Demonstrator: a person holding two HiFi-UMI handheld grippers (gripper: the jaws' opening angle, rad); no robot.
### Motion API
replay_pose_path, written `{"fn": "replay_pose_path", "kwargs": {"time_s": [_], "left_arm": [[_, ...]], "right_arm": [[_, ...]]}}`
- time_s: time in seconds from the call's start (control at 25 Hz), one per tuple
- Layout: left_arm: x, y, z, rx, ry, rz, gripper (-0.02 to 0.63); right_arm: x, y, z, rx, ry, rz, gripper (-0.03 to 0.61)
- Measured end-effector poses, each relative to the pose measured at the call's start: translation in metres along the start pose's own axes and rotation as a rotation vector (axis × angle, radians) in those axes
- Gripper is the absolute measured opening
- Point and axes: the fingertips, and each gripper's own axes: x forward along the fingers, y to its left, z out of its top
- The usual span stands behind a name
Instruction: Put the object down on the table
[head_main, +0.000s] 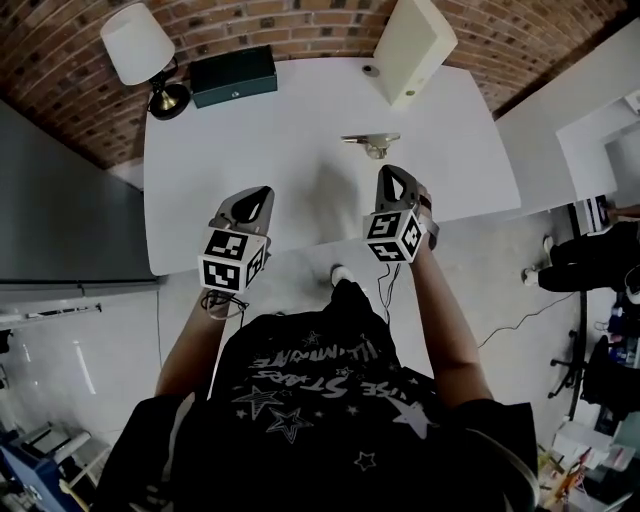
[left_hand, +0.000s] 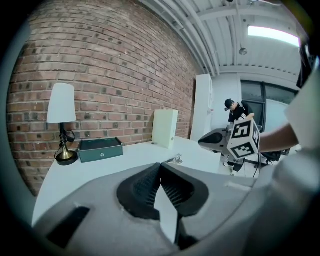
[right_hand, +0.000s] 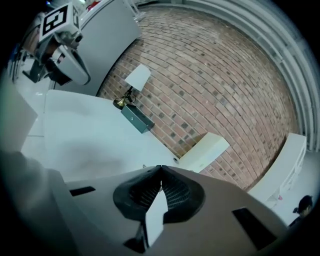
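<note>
A small silvery metal object (head_main: 371, 144) lies on the white table (head_main: 230, 150), just beyond my right gripper (head_main: 386, 173). That gripper is shut with nothing between its jaws, a short way back from the object. My left gripper (head_main: 264, 192) hovers over the table's near edge, also shut and empty. In the left gripper view the closed jaws (left_hand: 160, 165) point toward the small metal object (left_hand: 177, 160), with the right gripper (left_hand: 201, 142) off to the right. In the right gripper view the jaws (right_hand: 160, 168) meet tip to tip.
A white-shaded lamp (head_main: 140, 48) and a dark green box (head_main: 233, 76) stand at the table's back left. A tall white box (head_main: 412, 45) and a small round knob (head_main: 371, 70) stand at the back right. A brick wall runs behind; a second white table (head_main: 570, 110) lies right.
</note>
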Motion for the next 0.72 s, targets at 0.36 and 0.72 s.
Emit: {"fn": "replay_pose_path", "kwargs": {"time_s": [0.36, 0.72], "left_arm": [[-0.061, -0.024, -0.028, 0.058, 0.018, -0.159, 0.020], [-0.070, -0.069, -0.047, 0.066, 0.046, -0.266, 0.020]], "right_arm": [[-0.099, 0.037, 0.023, 0.248, 0.007, -0.117, 0.002], [-0.161, 0.046, -0.001, 0.453, 0.044, -0.162, 0.002]]}}
